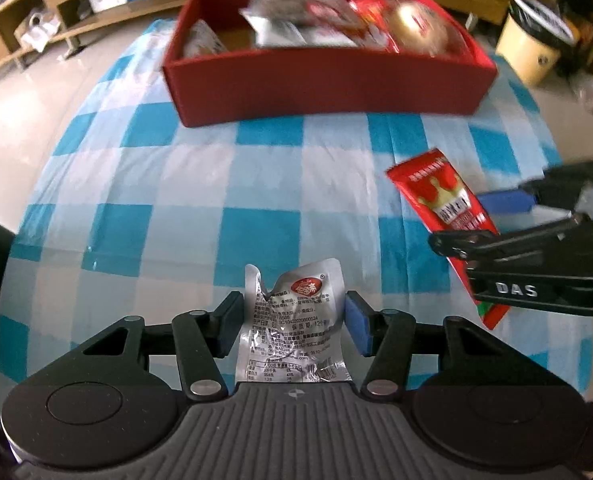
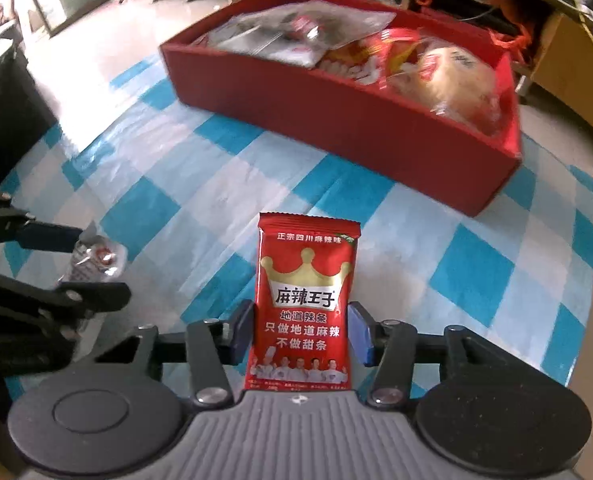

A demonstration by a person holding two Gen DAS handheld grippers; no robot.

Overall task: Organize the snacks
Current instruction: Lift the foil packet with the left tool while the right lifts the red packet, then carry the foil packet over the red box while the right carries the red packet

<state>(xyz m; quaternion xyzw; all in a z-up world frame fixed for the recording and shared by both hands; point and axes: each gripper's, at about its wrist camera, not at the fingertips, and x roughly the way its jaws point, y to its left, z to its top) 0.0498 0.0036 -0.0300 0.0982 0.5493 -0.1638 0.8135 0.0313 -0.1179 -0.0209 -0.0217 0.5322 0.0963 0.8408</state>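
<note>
A crumpled silver snack packet (image 1: 292, 320) with a red logo stands between the blue pads of my left gripper (image 1: 292, 312), which is shut on its two edges. In the right wrist view a red spicy-strip packet (image 2: 304, 300) with a gold crown stands upright in my right gripper (image 2: 300, 320), shut on it. From the left wrist view the same red packet (image 1: 440, 188) and right gripper (image 1: 480, 222) appear at the right. The silver packet (image 2: 96, 260) and left gripper (image 2: 80, 262) show at the left of the right wrist view. Beyond both stands a red box (image 1: 328, 84) holding several snack packs.
The table wears a blue-and-white checked cloth (image 1: 176, 184). The red box (image 2: 356, 128) sits near its far edge. Behind it are wooden shelves (image 1: 36, 20), a cream bin with a black bag (image 1: 532, 52) and cluttered furniture on a pale floor.
</note>
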